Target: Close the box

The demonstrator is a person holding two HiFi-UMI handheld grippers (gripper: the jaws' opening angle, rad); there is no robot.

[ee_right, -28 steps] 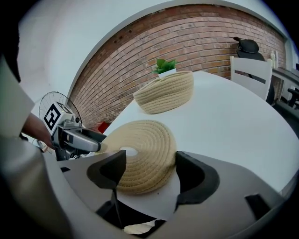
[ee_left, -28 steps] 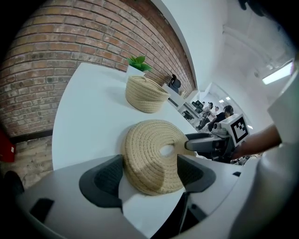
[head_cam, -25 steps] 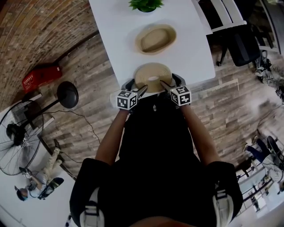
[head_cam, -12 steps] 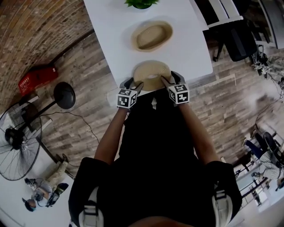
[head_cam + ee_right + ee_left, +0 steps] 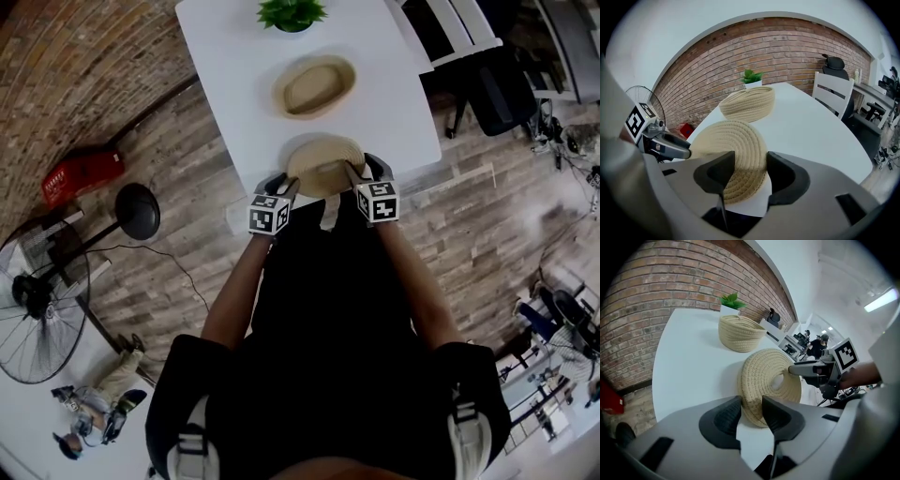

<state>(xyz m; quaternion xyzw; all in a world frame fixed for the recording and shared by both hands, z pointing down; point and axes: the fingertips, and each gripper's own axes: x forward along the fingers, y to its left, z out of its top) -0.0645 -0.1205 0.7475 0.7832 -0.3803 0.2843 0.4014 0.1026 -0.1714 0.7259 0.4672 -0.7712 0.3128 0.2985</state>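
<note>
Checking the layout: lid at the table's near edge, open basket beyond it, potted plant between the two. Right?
No. The potted plant stands beyond the open basket, not between it and the lid, which is at the table's near edge. The head view shows it.

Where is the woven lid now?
Head view: the woven lid is at the table's near edge, below the basket, gripped by the left gripper and right gripper, whose jaws have just been closing.

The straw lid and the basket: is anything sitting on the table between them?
No. In the head view, only bare white table lies between the lid and the basket.
</note>
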